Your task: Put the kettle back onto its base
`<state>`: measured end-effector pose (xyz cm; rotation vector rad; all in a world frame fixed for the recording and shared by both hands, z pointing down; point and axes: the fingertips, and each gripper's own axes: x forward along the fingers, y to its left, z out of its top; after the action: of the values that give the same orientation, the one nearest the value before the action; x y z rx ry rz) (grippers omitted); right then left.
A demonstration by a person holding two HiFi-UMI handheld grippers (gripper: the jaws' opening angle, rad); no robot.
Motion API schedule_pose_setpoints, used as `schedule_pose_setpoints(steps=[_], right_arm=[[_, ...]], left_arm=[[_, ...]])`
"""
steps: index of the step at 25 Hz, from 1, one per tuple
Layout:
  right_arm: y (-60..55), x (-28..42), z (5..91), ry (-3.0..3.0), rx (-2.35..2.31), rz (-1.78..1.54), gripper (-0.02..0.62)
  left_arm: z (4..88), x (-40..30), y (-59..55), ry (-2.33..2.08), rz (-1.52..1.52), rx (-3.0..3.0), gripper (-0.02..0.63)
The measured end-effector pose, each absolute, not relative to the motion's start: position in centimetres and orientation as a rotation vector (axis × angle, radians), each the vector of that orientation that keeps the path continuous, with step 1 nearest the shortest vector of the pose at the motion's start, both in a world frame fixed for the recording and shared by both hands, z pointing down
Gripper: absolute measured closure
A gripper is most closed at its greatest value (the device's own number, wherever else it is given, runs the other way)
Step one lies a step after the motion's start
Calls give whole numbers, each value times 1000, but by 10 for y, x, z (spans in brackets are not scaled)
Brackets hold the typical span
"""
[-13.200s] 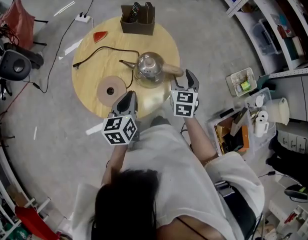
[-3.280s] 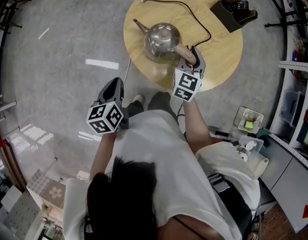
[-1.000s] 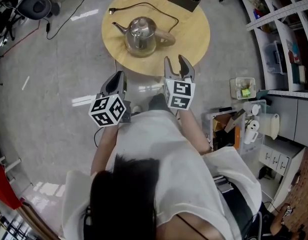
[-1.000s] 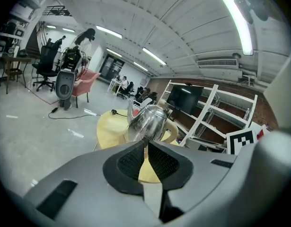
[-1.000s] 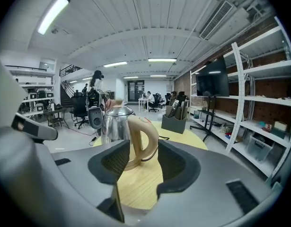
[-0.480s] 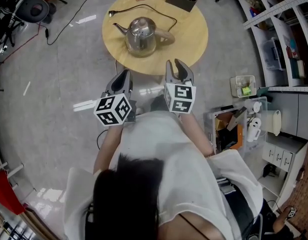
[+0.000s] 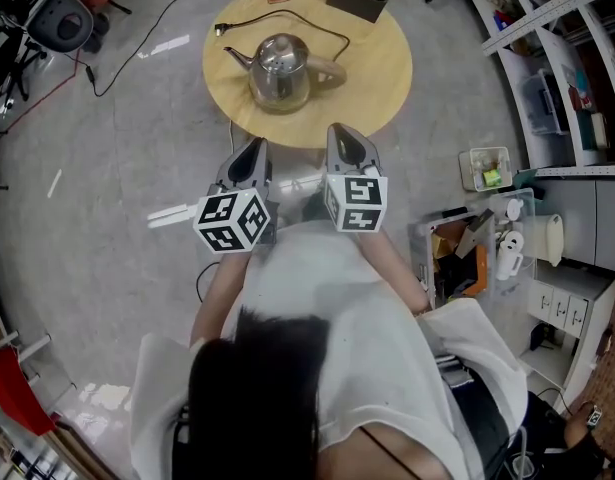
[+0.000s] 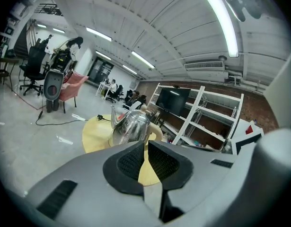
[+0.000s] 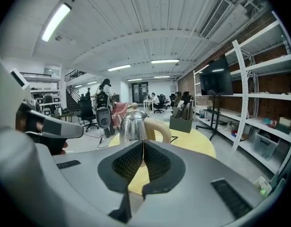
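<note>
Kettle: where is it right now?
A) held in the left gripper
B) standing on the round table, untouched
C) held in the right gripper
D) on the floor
B: the kettle stands on the table, apart from the left gripper and the right gripper, whose fingers have just closed with nothing between them.
</note>
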<state>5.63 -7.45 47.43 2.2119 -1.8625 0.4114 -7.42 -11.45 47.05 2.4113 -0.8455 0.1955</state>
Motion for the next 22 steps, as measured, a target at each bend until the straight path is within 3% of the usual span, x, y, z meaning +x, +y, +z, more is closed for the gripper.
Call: schedule_pose_setpoints(steps=[22], right_arm=[[-61,20,473,-1904,2164,417,569]], left_arm=[[464,-66,-95,-760,264,2503,560]])
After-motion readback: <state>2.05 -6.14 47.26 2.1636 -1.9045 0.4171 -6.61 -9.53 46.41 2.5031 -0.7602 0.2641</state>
